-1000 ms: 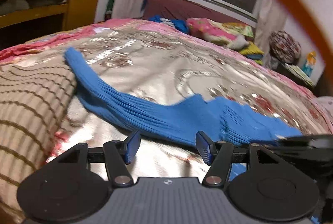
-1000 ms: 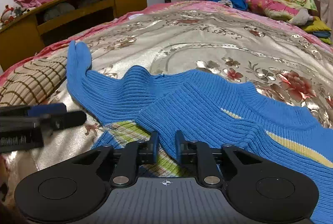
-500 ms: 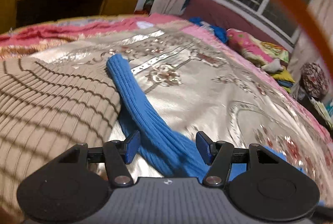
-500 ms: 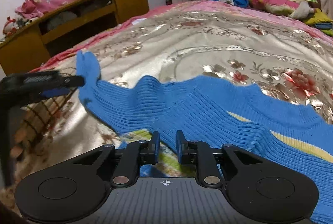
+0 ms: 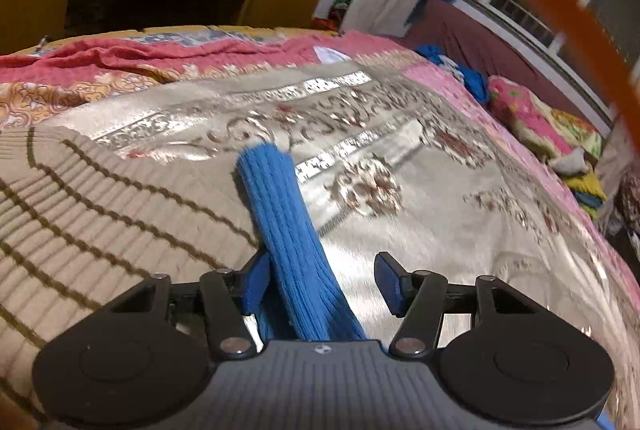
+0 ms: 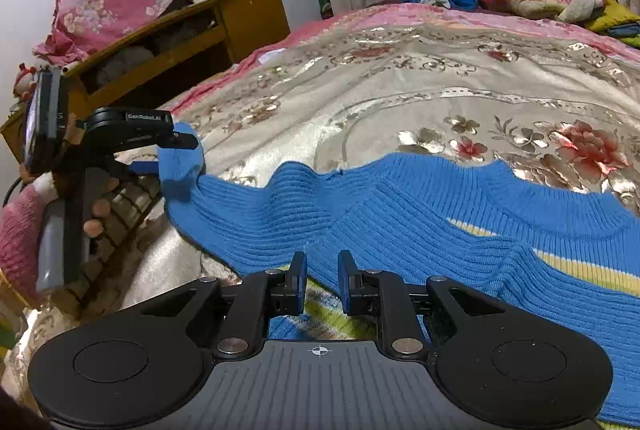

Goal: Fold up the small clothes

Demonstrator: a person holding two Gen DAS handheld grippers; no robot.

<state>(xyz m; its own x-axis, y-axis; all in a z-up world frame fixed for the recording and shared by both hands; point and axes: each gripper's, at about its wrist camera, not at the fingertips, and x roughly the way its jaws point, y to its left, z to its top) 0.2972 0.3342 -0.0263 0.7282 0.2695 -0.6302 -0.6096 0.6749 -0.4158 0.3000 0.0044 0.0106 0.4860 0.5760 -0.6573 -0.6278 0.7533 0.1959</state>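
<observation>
We have the blue knitted sweater (image 6: 400, 214) spread across the bed (image 6: 400, 78), filling the lower right half of the right wrist view, its body toward the lower right of that frame and one sleeve (image 5: 288, 230) running out to the left. That sleeve is what the coming move turns on. In the left wrist view it lies as a long narrow band from the bottom centre of the frame up to its cuff just above the middle, so its long axis runs almost straight ahead along the line we point, not across it.

Our left gripper (image 5: 322, 282) straddles the band: the sleeve passes between the jaws, lying against the left pad (image 5: 256, 280), with bare bedcover between it and the right pad. The jaws have just been closing a little but stand at a middling gap and do not yet pinch the cloth. In the right wrist view the same gripper shows at the left edge of the frame, with the cuff right at its tip.

Our right gripper (image 6: 322, 280) sits at the sweater's near hem, at the bottom centre of its own view. Its jaws are narrow, with a small gap; whether they nip the hem we cannot tell.

The left hand is plainly the nearer one to the sleeve. We judge the next move is to close on it and carry it rightward over the body.
</observation>
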